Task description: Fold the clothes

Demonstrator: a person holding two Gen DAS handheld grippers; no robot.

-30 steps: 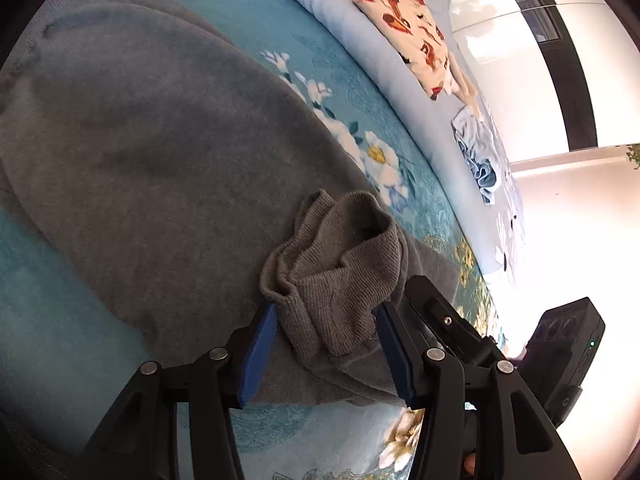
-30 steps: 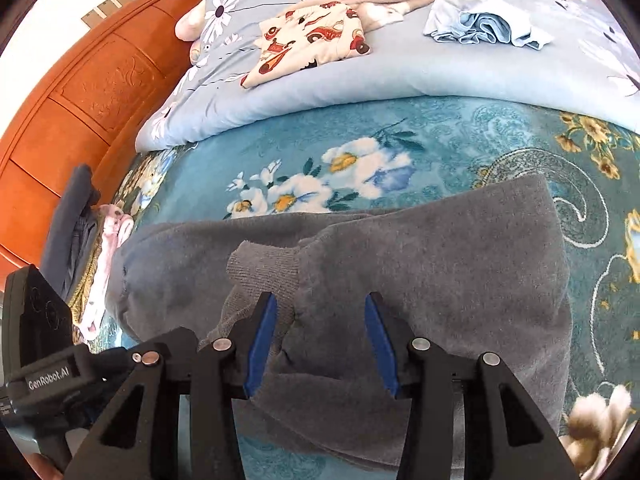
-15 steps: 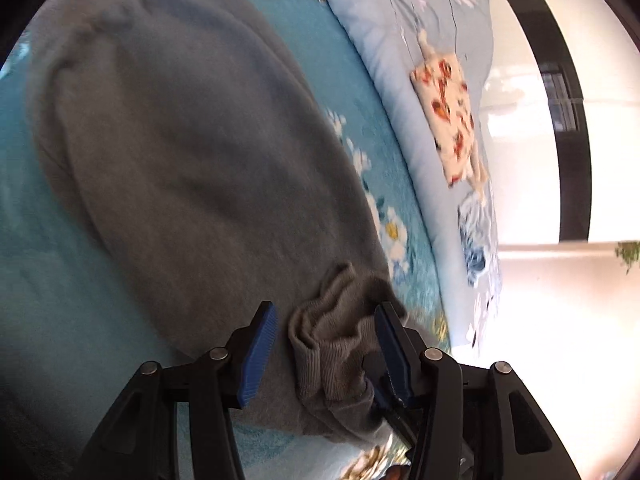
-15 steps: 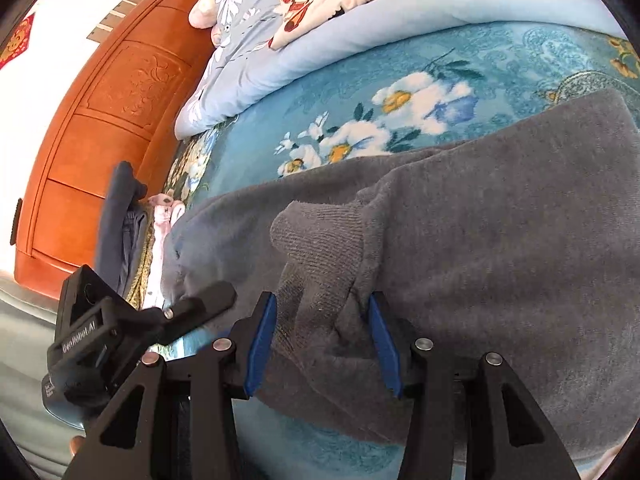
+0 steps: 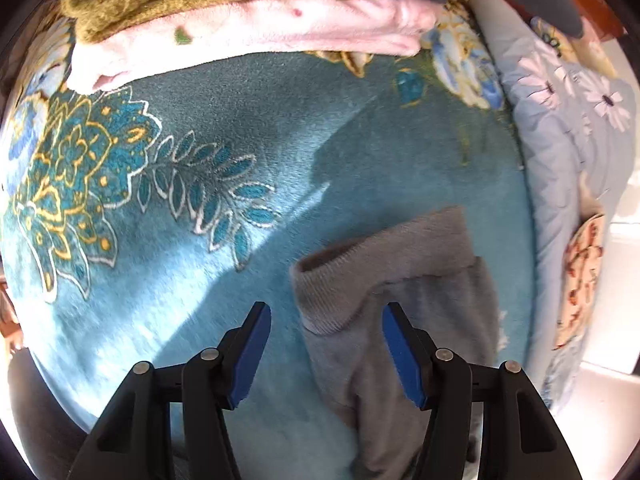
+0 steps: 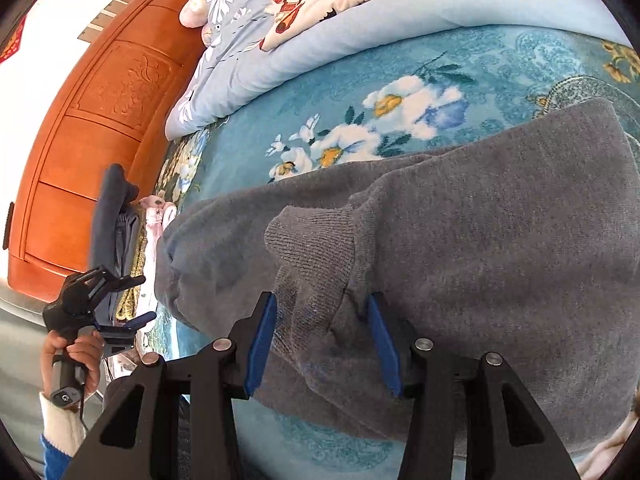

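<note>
Right wrist: ribbed grey cuff (image 6: pixel 312 240).

grey sweatshirt (image 6: pixel 500 248) lying flat on the teal floral blanket (image 6: pixel 360 60)

soft, fleecy grey fabric, spread wide across the blanket; 1 sleeve is folded in over the body, its ribbed cuff (image 6: pixel 312 240) lying on top, a little rumpled and bunched just below the rib. in the left wrist view the same ribbed cuff (image 5: pixel 332 280) shows with its opening turned toward the bare blanket, the sleeve (image 5: pixel 400 340) running back from it.
</note>
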